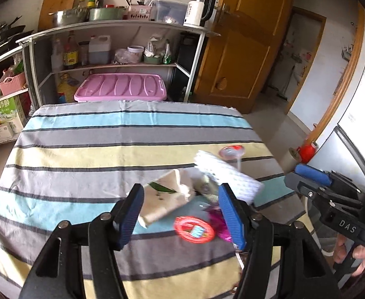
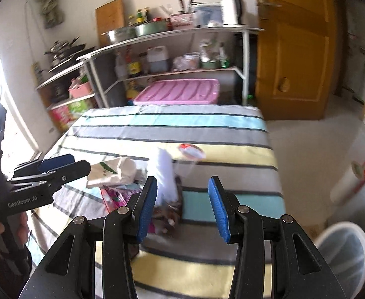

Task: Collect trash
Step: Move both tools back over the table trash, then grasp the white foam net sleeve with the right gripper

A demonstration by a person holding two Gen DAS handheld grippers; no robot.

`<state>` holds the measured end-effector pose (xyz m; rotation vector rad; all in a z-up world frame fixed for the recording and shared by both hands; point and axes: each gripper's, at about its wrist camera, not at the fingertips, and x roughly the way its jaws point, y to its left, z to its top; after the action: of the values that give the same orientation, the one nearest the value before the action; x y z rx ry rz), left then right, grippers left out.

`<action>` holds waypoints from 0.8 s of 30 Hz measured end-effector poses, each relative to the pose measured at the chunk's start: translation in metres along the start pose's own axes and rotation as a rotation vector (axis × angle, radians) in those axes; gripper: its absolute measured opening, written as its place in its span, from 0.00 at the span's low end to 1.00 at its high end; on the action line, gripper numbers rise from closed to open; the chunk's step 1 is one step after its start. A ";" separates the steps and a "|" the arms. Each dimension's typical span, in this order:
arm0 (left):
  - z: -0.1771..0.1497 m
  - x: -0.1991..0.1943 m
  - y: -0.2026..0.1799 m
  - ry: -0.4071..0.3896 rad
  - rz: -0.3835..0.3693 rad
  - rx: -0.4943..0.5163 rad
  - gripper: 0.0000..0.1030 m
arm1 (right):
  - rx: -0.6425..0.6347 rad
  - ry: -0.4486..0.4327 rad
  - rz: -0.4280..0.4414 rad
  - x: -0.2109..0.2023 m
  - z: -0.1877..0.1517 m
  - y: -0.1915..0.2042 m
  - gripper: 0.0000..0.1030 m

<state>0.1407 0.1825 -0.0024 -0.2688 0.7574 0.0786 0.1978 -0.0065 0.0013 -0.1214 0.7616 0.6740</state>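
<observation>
Both grippers, left gripper point(image 1: 181, 214) and right gripper point(image 2: 182, 208), hang released, empty, above blurred trash point(image 1: 192, 194) on the tabletop point(image 1: 82, 154); wrappers unreadable.

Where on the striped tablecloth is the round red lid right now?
In the left wrist view the round red lid lies near the table's right front, between the beige paper bag and the crumpled pink wrapper.
</observation>
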 end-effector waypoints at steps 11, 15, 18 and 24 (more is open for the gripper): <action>0.004 0.033 0.029 0.075 0.002 -0.006 0.69 | -0.034 0.115 0.068 0.065 0.013 0.011 0.43; 0.003 0.046 0.029 0.094 -0.008 0.012 0.69 | -0.047 0.147 0.072 0.080 0.013 0.013 0.43; 0.001 0.054 0.028 0.113 -0.009 0.020 0.70 | -0.040 0.171 0.088 0.088 0.011 0.014 0.43; -0.001 0.065 0.029 0.144 -0.030 0.025 0.69 | -0.034 0.165 0.098 0.092 0.009 0.014 0.41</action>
<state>0.1821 0.2087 -0.0538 -0.2637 0.8969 0.0208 0.2432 0.0551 -0.0520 -0.1730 0.9188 0.7771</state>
